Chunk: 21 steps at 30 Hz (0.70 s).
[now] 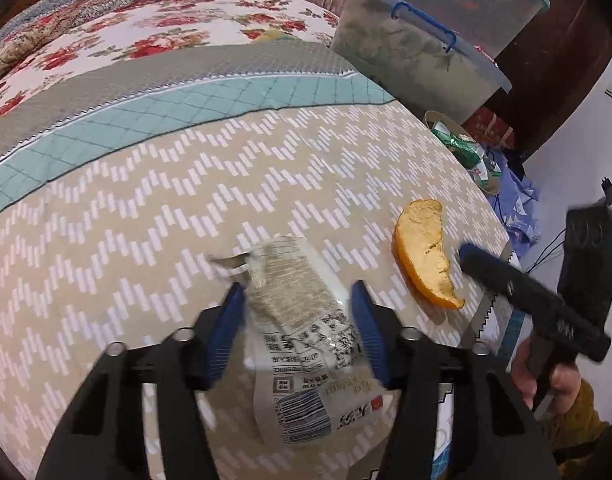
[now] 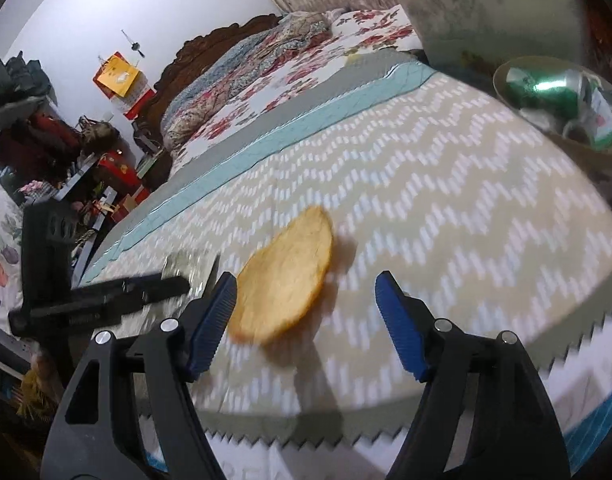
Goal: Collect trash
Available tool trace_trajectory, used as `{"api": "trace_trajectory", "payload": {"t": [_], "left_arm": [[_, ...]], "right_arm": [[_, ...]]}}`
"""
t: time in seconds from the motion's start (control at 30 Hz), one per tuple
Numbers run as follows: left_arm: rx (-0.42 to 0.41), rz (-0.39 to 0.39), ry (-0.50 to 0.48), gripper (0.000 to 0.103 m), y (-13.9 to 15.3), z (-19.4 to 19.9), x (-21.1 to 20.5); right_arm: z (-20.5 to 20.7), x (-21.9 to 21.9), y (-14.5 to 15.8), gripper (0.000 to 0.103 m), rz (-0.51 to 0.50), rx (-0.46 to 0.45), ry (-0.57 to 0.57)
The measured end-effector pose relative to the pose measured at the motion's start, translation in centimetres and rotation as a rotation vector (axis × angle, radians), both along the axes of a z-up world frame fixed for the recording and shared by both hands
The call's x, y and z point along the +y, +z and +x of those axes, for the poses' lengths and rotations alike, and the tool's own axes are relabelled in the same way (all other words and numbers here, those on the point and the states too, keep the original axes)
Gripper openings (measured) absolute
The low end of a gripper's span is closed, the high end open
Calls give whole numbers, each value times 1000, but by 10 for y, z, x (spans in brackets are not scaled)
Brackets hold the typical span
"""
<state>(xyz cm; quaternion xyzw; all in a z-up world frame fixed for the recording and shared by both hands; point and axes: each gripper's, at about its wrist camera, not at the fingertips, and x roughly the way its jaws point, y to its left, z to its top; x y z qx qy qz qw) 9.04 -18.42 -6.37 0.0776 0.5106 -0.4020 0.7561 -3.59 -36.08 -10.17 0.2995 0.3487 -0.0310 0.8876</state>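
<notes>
A clear plastic wrapper with printed text and a barcode (image 1: 298, 340) lies on the zigzag-patterned table cover. My left gripper (image 1: 296, 300) is open, its blue fingers either side of the wrapper, and it shows as a black tool at the left in the right wrist view (image 2: 106, 300). An orange peel (image 1: 425, 256) lies to the right of the wrapper. My right gripper (image 2: 306, 292) is open, with the orange peel (image 2: 286, 280) between its fingers nearer the left one. The right gripper shows as a black tool beside the peel in the left wrist view (image 1: 525, 296).
A round bin (image 2: 561, 108) holding green packaging stands past the table's far right edge; it shows in the left wrist view (image 1: 461, 148) too. Clear storage boxes (image 1: 417, 44) with a mug on top stand behind. A floral bed (image 1: 146, 32) lies beyond the table.
</notes>
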Motion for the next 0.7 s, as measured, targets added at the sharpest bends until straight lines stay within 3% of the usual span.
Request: {"api": "trace_trajectory", "payload": {"t": [0.1, 0.27, 0.33, 0.5, 0.7], "left_arm": [[7, 3, -3, 29, -3, 0, -4], [17, -7, -4, 26, -1, 0, -5], [23, -19, -13, 24, 3, -1, -9], [33, -57, -47, 23, 22, 4, -33], [-13, -78, -148, 23, 49, -1, -101]], "right_arm": [[22, -7, 1, 68, -2, 27, 19], [52, -5, -4, 17, 2, 73, 104], [48, -4, -2, 11, 1, 47, 104], [22, -17, 3, 8, -5, -12, 20], [-19, -67, 13, 7, -16, -70, -146]]}}
